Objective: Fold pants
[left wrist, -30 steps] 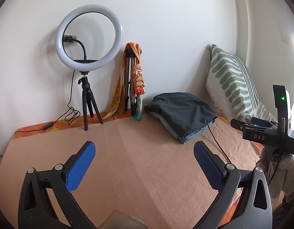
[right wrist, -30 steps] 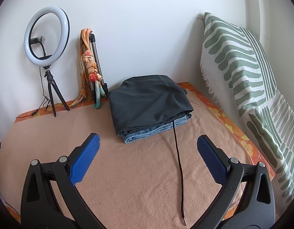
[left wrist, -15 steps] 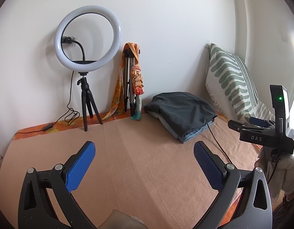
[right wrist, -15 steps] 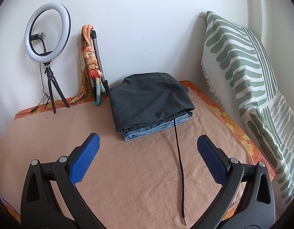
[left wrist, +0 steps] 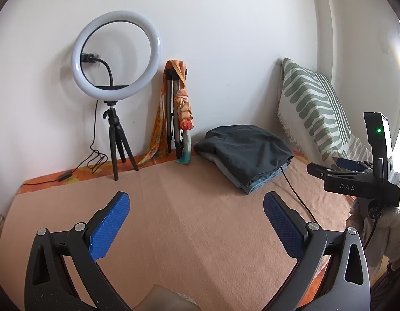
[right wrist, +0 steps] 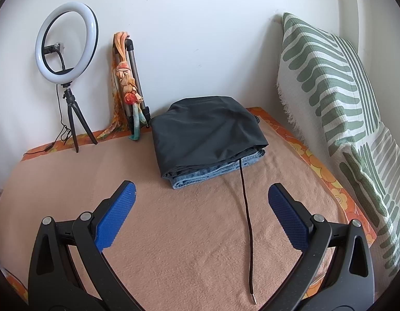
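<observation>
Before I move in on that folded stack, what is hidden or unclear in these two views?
- Folded stack: the dark pants cover the jeans; only edges show, count of garments unclear, both views.
- Black drawstring: its upper end disappears under the dark fold, right wrist view.
- Pale object at the bottom edge, left wrist view: cut off and blurred, unidentifiable.
- Right gripper: seen side-on in the left wrist view, partly cut off.

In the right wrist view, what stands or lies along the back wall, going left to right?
White ring light on a black tripod → folded grey tripod draped with an orange scarf → stack of folded dark grey pants over blue jeans → green-and-white striped cushion.
</observation>
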`<state>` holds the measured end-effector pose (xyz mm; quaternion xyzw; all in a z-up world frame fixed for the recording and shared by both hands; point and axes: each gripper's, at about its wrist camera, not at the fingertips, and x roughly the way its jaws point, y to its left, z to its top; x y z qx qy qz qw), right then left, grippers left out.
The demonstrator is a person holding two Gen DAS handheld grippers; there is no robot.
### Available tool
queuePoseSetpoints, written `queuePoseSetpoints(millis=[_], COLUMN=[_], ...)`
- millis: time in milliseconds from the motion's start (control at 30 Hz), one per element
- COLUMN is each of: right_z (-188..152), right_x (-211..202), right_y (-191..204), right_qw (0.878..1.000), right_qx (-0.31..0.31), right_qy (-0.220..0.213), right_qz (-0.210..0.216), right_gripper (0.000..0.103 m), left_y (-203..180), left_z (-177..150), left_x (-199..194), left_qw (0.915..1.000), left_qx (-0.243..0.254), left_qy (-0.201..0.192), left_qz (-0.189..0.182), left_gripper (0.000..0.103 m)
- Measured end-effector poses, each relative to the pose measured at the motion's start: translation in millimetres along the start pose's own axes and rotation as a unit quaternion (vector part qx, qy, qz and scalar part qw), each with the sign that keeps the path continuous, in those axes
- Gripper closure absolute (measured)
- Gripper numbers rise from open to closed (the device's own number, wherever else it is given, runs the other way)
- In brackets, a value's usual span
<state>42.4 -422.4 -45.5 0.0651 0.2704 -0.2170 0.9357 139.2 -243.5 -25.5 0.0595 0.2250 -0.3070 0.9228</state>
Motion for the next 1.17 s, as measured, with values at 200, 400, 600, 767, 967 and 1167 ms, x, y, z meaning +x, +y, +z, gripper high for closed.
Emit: queuePoseSetpoints(millis=[200,400,600,767,967,1167], right_z=[-0.2,-0.5,-0.6,-1.0,-1.3,-1.2], right_x=[-0.2,0.1,1.6,1.0,1.2,2.5], right_y=[0.0,1.7,3.5,3.2,4.2,5.9], right_qw=[1.0,1.0,1.0,1.0,1.0,1.0], right_qx=[0.0,-0.001,-0.001,-0.001,-0.001,-0.003], right_qy=[0.0,0.001,0.002,0.002,0.003,0.003], right_qz=[0.001,0.002,0.005,0.005,0.006,0.008], right_gripper=[0.0,0.0,0.0,0.0,0.0,0.0], left_y=[-2.6,-4.1,-3.7,-4.4,-4.5,-3.3], left_z=[-0.4,-0.7,-1.1,-2.2,-4.4,-3.9], left_x=[0.8,0.2,1.9,3.0,-0.2,0.6], left_qw=[1.0,1.0,1.0,0.9999,0.9998,0.9998], left_qx=[0.005,0.007,0.008,0.011,0.02,0.018], left_qy=[0.002,0.003,0.006,0.008,-0.006,-0.005], left_qz=[-0.005,-0.004,-0.002,0.001,0.007,0.007], left_gripper=[0.0,0.0,0.0,0.0,0.0,0.0])
